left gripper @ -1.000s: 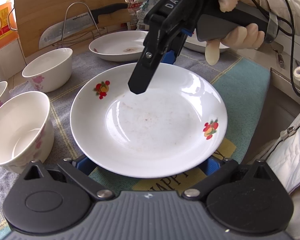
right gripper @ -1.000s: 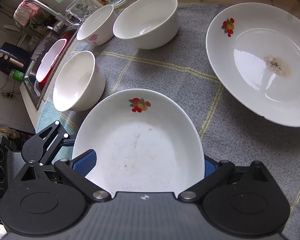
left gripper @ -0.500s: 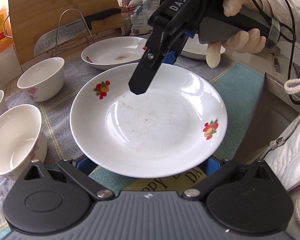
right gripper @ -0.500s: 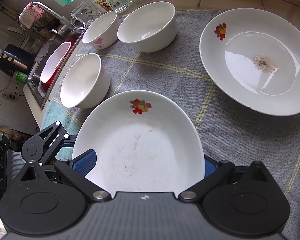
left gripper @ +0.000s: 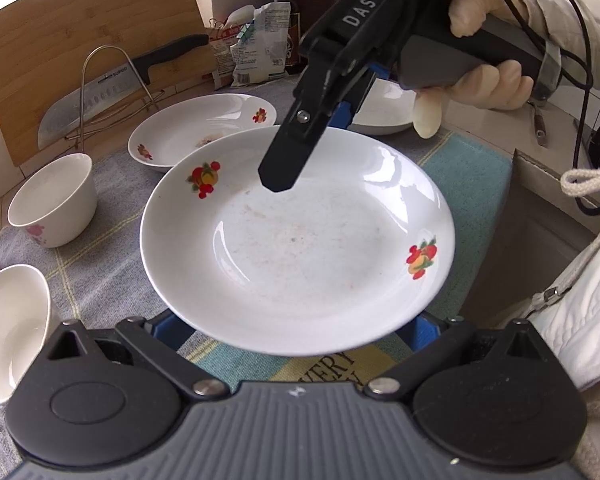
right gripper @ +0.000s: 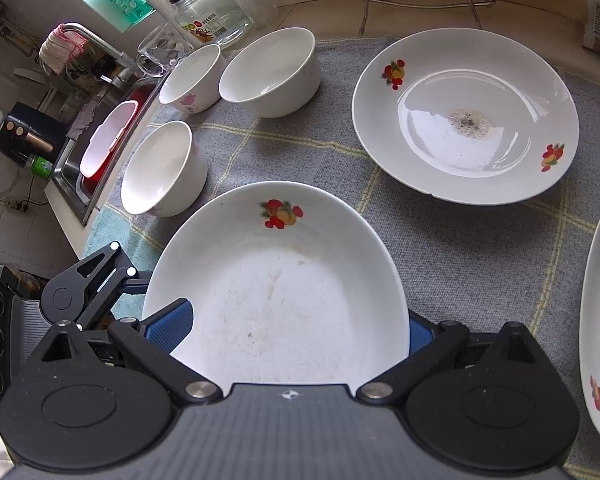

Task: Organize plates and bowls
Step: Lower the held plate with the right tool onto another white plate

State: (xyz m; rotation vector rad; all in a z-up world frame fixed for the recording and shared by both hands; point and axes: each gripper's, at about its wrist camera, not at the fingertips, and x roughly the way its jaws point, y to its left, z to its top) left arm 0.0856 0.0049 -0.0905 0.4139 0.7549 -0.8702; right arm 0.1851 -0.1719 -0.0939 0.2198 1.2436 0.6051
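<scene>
Both tongs clamped on one plate (left gripper: 300, 240), opposite rims: left tongs (left gripper: 296, 334) near edge, right tongs (left gripper: 288, 168) far edge. Held above counter (right gripper: 300, 152), apart from it. Glazed ceramic: stiff, slick, chippable; rim grip only. Faint residue inside. Second plate (right gripper: 466, 120) holds dark crumbs; three bowls (right gripper: 270, 70) look empty.

Glossy white glazed plate (left gripper: 296, 240) catching window glare, matt woven grey cloth (right gripper: 300, 152) underneath, smooth wooden board (left gripper: 100, 40) behind, ribbed matt black plastic on the right gripper (right gripper: 288, 332)
</scene>
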